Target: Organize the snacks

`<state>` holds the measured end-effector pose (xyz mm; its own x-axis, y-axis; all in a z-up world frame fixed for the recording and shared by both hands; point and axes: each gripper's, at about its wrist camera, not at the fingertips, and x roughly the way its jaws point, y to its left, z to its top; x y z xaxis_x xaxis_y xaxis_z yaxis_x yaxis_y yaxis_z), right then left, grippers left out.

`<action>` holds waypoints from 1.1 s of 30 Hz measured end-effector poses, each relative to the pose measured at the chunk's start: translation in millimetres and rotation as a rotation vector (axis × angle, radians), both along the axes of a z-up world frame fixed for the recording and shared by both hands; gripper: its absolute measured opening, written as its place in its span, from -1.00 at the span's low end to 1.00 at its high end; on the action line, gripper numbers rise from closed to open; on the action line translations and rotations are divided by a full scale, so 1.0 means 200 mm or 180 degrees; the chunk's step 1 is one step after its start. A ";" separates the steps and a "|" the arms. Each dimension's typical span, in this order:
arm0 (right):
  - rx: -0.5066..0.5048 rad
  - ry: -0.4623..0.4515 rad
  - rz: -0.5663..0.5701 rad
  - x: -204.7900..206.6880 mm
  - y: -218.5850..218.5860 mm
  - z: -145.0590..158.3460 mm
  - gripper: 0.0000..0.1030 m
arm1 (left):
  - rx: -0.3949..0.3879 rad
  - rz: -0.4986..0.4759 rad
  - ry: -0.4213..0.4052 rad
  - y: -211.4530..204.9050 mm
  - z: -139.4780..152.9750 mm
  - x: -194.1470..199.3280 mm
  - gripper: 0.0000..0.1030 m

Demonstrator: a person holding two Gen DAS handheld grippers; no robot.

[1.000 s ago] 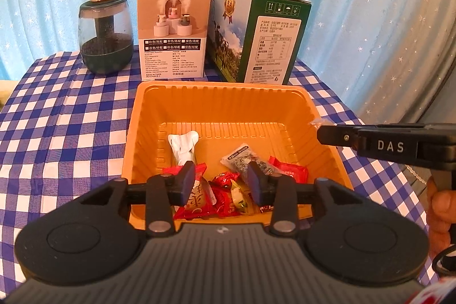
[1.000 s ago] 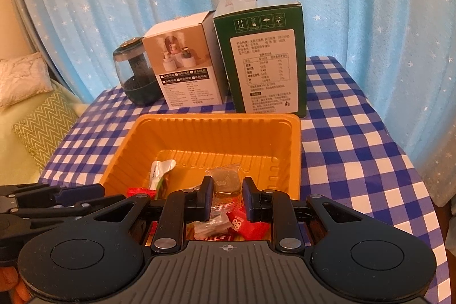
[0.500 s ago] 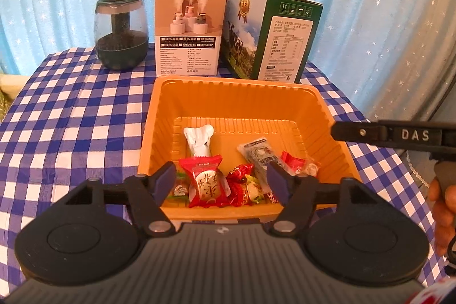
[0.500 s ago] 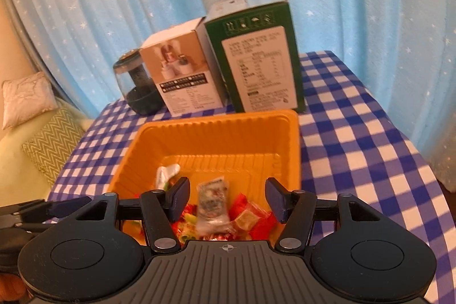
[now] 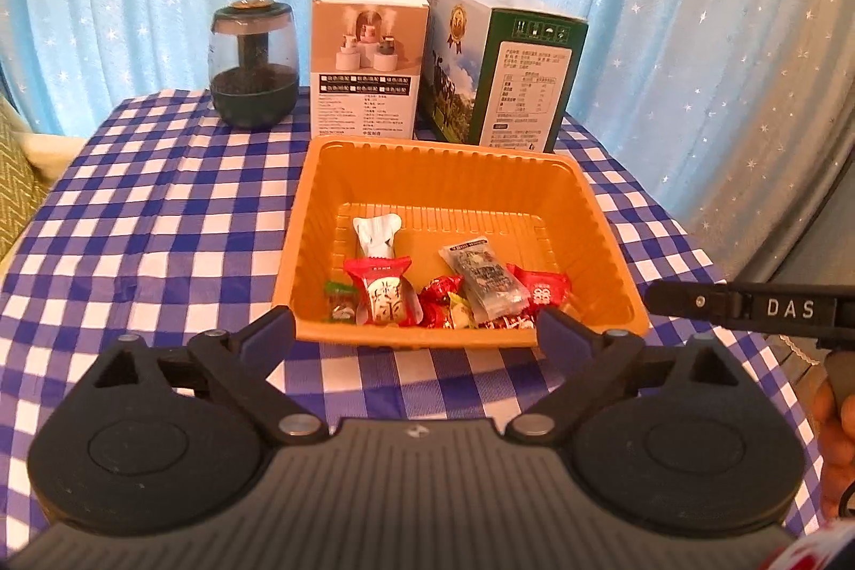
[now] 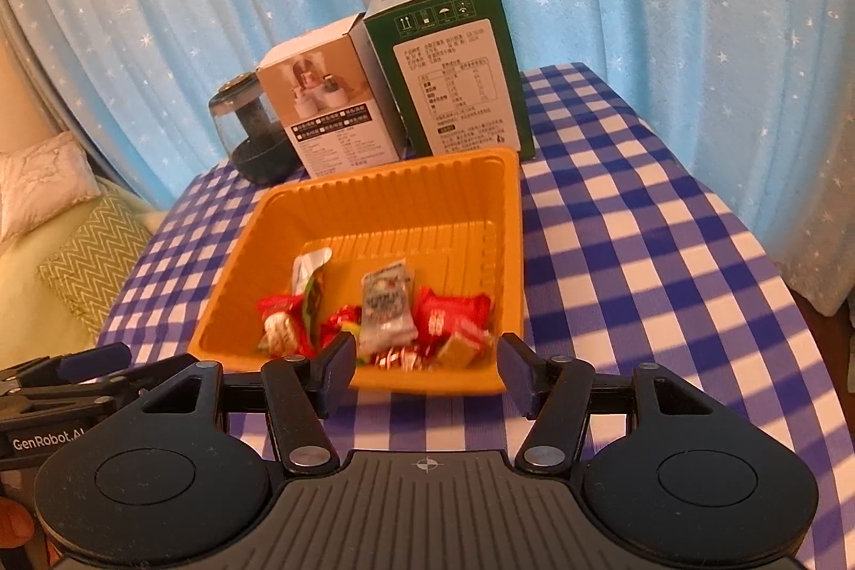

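Observation:
An orange plastic tray [image 5: 443, 153] sits on the blue checked tablecloth. It holds several wrapped snacks: a white packet [image 5: 377, 236], a red packet [image 5: 382, 292], a clear printed packet [image 5: 483, 281] and another red packet [image 5: 542, 289]. My left gripper [image 5: 417, 329] hovers just short of the tray's front rim, its jaws opening wide with nothing between them. My right gripper [image 6: 427, 356] is open and empty at the front rim of the tray [image 6: 385, 180], with the snacks [image 6: 385, 308] just beyond it. One right finger [image 5: 748, 308] shows at the right edge of the left wrist view.
Behind the tray stand a dark green jar [image 5: 254, 73], a white carton [image 5: 368, 62] and a green carton [image 5: 507, 68], backed by a blue star curtain. Cushions [image 6: 80, 260] lie past the table's left edge. The table's right edge [image 6: 759, 249] drops off near the curtain.
Both grippers were nearly shut low over the snacks at the tray's near side. They have opened and drawn back toward me, and the packets now lie in the tray.

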<state>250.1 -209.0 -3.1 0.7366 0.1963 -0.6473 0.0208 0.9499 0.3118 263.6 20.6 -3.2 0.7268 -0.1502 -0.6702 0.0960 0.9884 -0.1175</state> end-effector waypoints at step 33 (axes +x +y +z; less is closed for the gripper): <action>-0.0233 -0.0103 -0.0052 -0.95 0.13 0.23 0.41 | 0.0044 0.0328 -0.0061 -0.03 0.28 -0.94 0.99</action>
<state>60.3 -182.5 43.4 0.7600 0.1372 -0.6353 0.0275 0.9698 0.2424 76.3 14.9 53.0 0.7506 -0.0647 -0.6576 -0.0043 0.9947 -0.1028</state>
